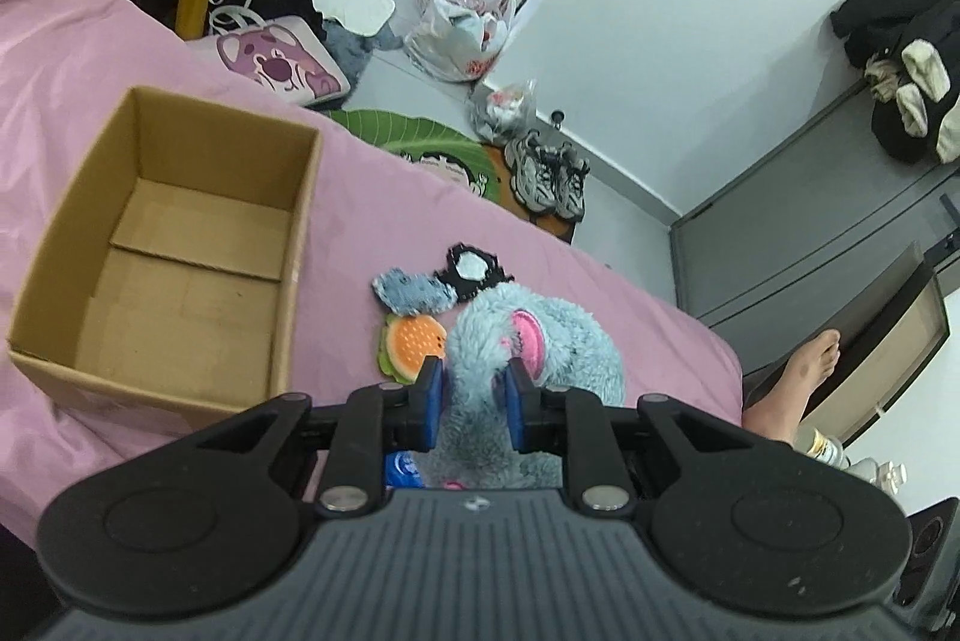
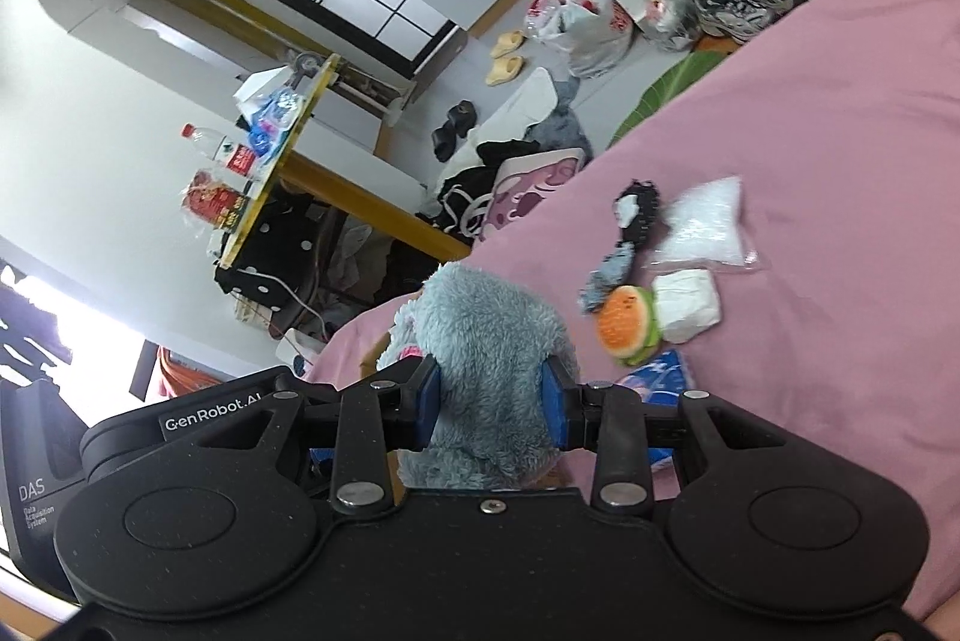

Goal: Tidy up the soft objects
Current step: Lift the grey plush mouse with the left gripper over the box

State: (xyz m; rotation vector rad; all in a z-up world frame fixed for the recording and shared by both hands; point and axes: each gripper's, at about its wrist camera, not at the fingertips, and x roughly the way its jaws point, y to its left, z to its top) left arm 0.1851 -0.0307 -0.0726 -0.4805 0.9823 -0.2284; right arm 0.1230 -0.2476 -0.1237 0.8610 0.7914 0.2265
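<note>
Both your left gripper (image 1: 474, 389) and right gripper (image 2: 491, 404) pinch the blue plush (image 1: 528, 341) — lift together, leftward, over the empty cardboard box (image 1: 294, 245).

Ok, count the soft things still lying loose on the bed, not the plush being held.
5 visible: burger toy, grey patch and black-and-white piece in a row, white folded bundle beside the burger, blue packet below it. Others may be hidden behind the blue plush.

black tongs (image 1: 473, 395) with blue pads (image 1: 432, 401), silver pivot screws; "genrobot.ai" and "das" in white lettering.
</note>
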